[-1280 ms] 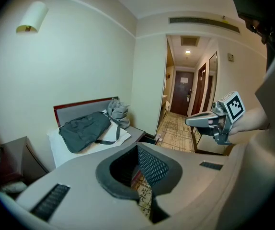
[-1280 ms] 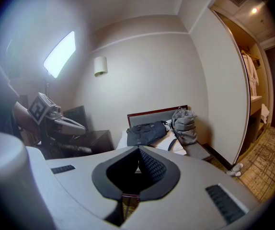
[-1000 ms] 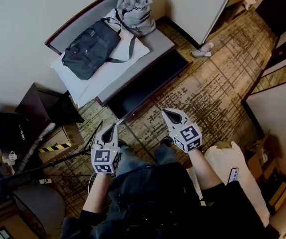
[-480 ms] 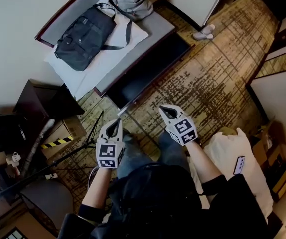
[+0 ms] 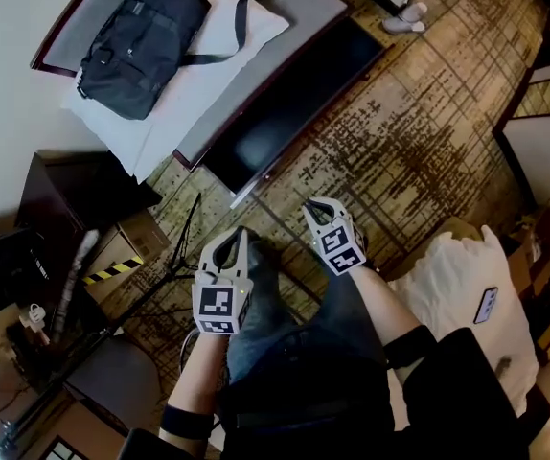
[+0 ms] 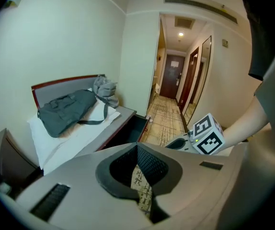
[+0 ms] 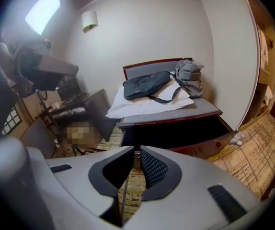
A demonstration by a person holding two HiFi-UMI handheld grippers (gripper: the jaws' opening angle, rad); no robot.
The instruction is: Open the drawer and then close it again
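Below the bed (image 5: 265, 65), drawer (image 5: 289, 99) already pulled out, so probably only the closing left. Lower and nearer than a second ago, both hands slanting downward, still well apart from it. Left tool (image 5: 229, 247) pressed together, empty; right tool (image 5: 321, 214) just parted to a narrow gap, nothing between.

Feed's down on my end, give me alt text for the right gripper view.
The drawer under the bench stands pulled open ahead of the right gripper, which does not touch it; its jaws have just been opening, slightly apart, nothing between them. A dark bag lies on a white pillow on the bench.
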